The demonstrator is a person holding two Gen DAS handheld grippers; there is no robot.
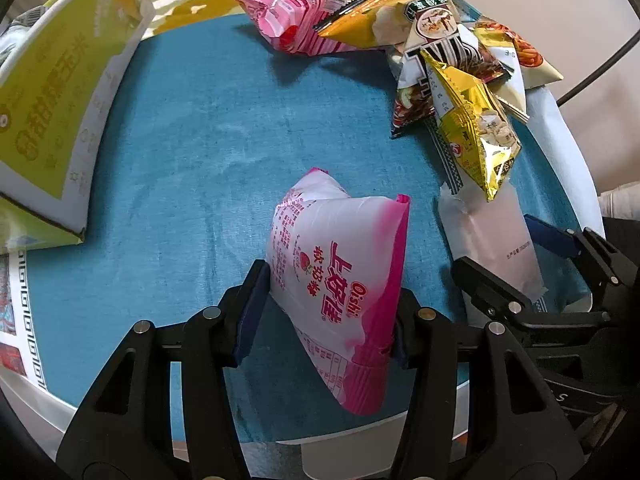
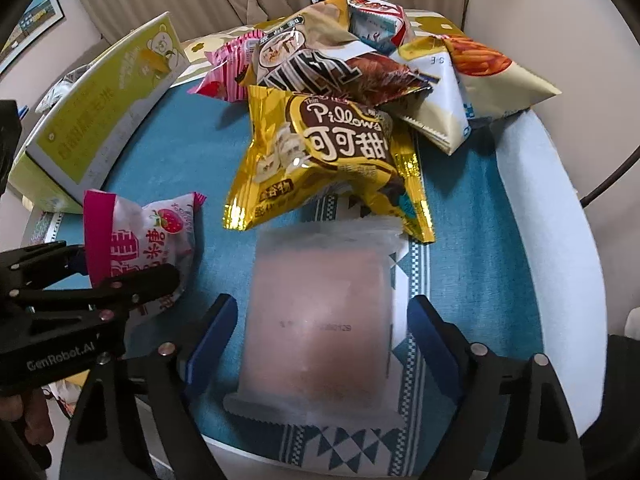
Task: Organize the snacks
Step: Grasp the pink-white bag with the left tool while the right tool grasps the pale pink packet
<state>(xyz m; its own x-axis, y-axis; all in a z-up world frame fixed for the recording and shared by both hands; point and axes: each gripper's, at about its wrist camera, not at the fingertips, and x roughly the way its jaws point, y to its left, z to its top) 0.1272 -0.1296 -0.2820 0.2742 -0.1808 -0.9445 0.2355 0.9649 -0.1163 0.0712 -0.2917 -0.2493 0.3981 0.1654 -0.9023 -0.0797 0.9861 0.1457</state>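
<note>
My left gripper (image 1: 332, 284) is shut on a pink and white Oishi snack bag (image 1: 340, 264), with both blue pads pressed into its sides just above the blue cloth (image 1: 192, 152). The right wrist view shows the same bag (image 2: 144, 240) at the left, held in the left gripper (image 2: 120, 264). A frosted translucent packet (image 2: 320, 320) lies flat on the cloth between the fingers of my right gripper (image 2: 323, 300). Its pads stand a little off the packet's edges, so it is open. From the left wrist view, the right gripper (image 1: 496, 244) straddles that packet (image 1: 492, 236).
A heap of snack bags lies beyond, with a gold Pillows bag (image 2: 328, 160) nearest and a pink striped bag (image 1: 288, 12) behind. A yellow-green carton (image 1: 60, 92) stands at the left. The white table rim (image 2: 560, 240) curves along the right.
</note>
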